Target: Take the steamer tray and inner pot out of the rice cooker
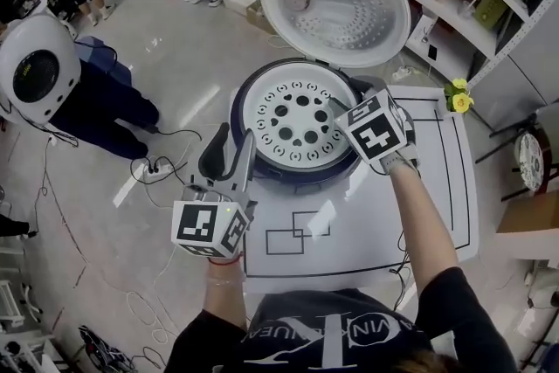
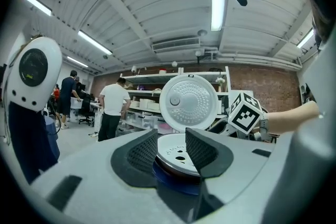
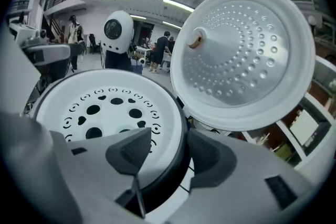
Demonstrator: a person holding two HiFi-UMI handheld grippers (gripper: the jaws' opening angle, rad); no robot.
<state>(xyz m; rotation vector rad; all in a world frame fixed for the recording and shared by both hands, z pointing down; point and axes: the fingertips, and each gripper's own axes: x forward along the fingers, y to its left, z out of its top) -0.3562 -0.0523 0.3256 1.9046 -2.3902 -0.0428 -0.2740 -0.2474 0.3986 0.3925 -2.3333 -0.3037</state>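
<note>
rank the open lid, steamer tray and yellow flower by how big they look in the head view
1. open lid, though it stands raised nearer the camera, which may enlarge it
2. steamer tray
3. yellow flower, clearly smallest

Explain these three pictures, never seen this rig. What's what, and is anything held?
No robot here: a person holds a two-jaw gripper in each hand; the marker cubes belong to them. The head view looks down from a camera on the person's head; the other two look along each gripper's jaws. On the white table sits a rice cooker, lid up, with the perforated steamer tray inside. The left gripper has jaws apart and empty, short of the cooker. The right gripper has open jaws straddling the cooker's rim, not gripping. Nothing is held.
</note>
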